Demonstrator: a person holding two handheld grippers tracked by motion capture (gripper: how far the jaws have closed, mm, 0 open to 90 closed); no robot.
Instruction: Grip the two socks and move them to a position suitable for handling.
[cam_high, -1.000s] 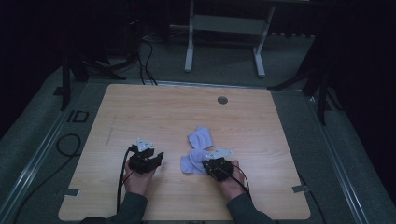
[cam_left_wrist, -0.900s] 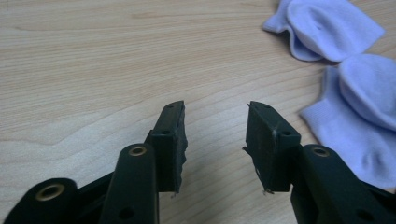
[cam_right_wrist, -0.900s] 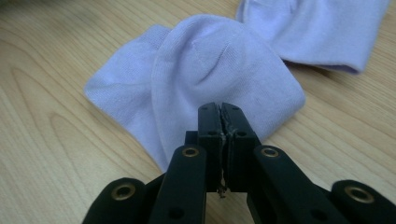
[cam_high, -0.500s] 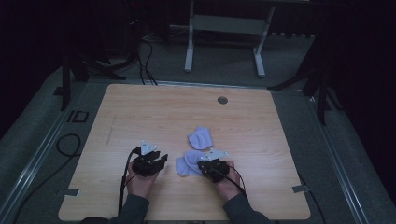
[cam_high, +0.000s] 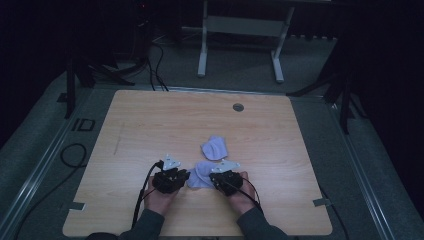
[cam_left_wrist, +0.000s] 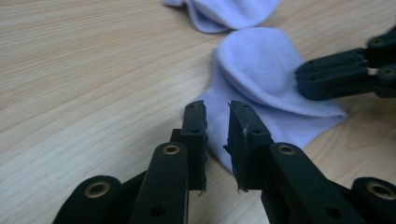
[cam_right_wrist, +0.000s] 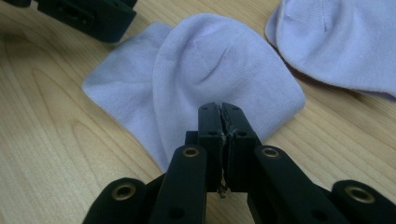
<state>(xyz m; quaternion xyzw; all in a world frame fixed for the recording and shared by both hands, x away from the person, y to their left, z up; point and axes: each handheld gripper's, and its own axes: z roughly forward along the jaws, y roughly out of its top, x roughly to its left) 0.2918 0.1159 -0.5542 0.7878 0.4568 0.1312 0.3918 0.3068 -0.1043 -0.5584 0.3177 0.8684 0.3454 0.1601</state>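
Near the lower middle of the high view, a pale lilac sock lies folded on the wooden surface, directly between the two hands. Its rounded top layer is doubled back over a flatter bottom layer, which sticks out toward the left side of the right gripper view. That doubled shape suggests the sock is being folded, and the way it is held fits this.

The right tongs are pressed fully together on the near edge of the upper layer, with a wisp of fabric caught between the jaws. This grip probably keeps the fold pinned so the layers cannot slide apart. The left tongs stand a little apart, gripping nothing, their tips just at the edge of the lower layer. They look poised to take that free edge, either to tidy the fold or to lift the bundle together with the other side.

A second sock of the same colour lies just above the first in the high view, close by but untouched. It is likely the mate, kept within reach for pairing. A small round grommet sits well apart, toward the top edge of the surface.
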